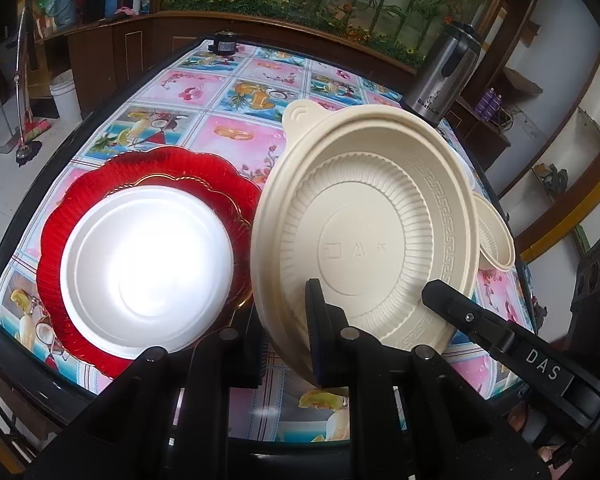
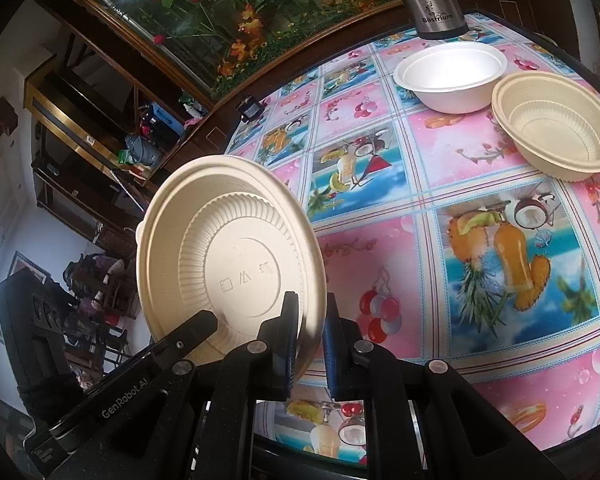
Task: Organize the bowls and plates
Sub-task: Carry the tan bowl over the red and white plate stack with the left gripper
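In the left wrist view my left gripper (image 1: 292, 312) is shut on the rim of a beige ribbed plate (image 1: 364, 216), held tilted above the table. To its left a white plate (image 1: 148, 272) lies on a red scalloped plate (image 1: 156, 172). A beige bowl (image 1: 496, 236) peeks out behind the held plate. In the right wrist view my right gripper (image 2: 310, 320) is shut on the rim of another beige ribbed plate (image 2: 228, 264), held on edge over the table's left side. A white bowl (image 2: 452, 76) and the beige bowl (image 2: 556, 128) stand at the far right.
The table carries a fruit-pattern cloth (image 2: 400, 208) with a dark rim. A steel thermos (image 1: 440, 76) stands at the far edge; it also shows in the right wrist view (image 2: 432, 4). A small black object (image 1: 224, 46) sits at the far edge. A wooden cabinet with flowers lies beyond.
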A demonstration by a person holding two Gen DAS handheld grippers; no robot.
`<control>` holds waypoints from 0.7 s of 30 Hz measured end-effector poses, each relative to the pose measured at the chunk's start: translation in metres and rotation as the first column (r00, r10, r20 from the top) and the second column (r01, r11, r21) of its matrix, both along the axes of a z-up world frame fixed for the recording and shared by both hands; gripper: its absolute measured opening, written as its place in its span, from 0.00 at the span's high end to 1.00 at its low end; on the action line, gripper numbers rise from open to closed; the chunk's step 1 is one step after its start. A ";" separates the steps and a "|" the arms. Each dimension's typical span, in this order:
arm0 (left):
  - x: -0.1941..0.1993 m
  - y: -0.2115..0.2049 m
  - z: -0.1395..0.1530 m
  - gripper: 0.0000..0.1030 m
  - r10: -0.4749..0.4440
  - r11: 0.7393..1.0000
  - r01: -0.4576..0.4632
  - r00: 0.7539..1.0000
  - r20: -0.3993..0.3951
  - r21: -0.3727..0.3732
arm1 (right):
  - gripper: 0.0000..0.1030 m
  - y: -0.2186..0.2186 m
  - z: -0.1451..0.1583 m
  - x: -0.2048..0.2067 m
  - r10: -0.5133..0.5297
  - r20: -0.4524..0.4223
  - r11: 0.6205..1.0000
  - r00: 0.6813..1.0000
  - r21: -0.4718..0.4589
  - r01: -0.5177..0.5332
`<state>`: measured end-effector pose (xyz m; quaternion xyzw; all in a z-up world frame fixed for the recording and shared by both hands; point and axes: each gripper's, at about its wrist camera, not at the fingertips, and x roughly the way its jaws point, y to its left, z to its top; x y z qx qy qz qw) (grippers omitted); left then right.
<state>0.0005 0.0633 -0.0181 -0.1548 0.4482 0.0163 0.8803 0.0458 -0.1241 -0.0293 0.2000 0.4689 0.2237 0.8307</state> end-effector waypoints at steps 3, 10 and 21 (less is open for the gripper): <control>-0.002 0.004 0.001 0.86 0.003 1.000 -0.003 1.000 0.002 -0.008 | 0.89 0.005 0.004 -0.001 0.006 0.009 1.000 1.000 -0.004 -0.006; -0.004 0.009 0.004 0.86 0.017 1.000 -0.016 1.000 0.011 -0.011 | 0.89 0.010 0.007 -0.001 0.021 0.017 1.000 1.000 -0.002 -0.021; -0.008 0.019 0.008 0.86 0.047 0.999 -0.047 0.999 0.023 -0.005 | 0.89 0.020 0.013 -0.002 0.040 0.031 0.999 0.999 0.006 -0.040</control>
